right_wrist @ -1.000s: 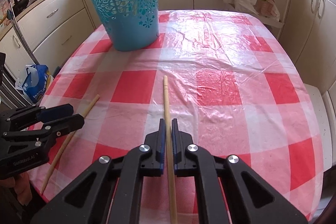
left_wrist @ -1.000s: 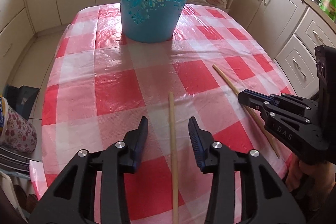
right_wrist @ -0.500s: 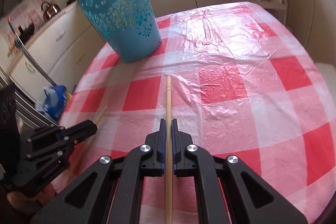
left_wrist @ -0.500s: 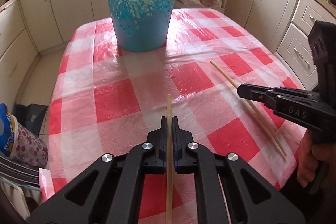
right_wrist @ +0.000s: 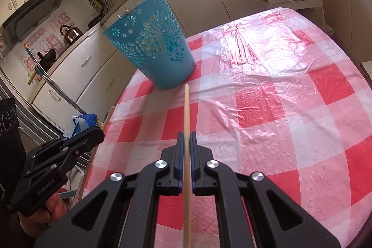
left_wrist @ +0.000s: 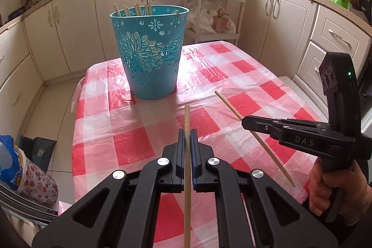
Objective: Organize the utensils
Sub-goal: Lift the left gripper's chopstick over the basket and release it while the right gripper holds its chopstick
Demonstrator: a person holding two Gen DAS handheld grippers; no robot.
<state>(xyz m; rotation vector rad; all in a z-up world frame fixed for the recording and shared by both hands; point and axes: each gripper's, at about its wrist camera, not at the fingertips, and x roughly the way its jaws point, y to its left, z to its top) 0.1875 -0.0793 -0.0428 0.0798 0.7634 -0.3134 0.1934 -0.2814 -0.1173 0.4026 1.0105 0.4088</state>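
My left gripper (left_wrist: pixel 187 131) is shut on a wooden chopstick (left_wrist: pixel 187 117) and holds it above the checked table, pointing toward the blue cut-out basket (left_wrist: pixel 151 57). Several chopsticks (left_wrist: pixel 137 9) stand in that basket. My right gripper (right_wrist: pixel 185 135) is shut on a second chopstick (right_wrist: pixel 186 108), also lifted and aimed at the basket (right_wrist: pixel 151 55). The right gripper also shows in the left wrist view (left_wrist: pixel 246 123), gripping its chopstick (left_wrist: pixel 229 106). The left gripper shows in the right wrist view (right_wrist: pixel 93 135), low at the left.
The red-and-white checked tablecloth (left_wrist: pixel 232 94) covers the table (right_wrist: pixel 279 108). Cream kitchen cabinets (left_wrist: pixel 69 34) surround it. A white trolley with plastic bags (left_wrist: pixel 214 15) stands behind the table. A floral bag (left_wrist: pixel 34 183) sits on the floor to the left.
A second ago the left gripper was open around its chopstick on the table; it shut on it. Both grippers have since risen, lifting their chopsticks off the table.
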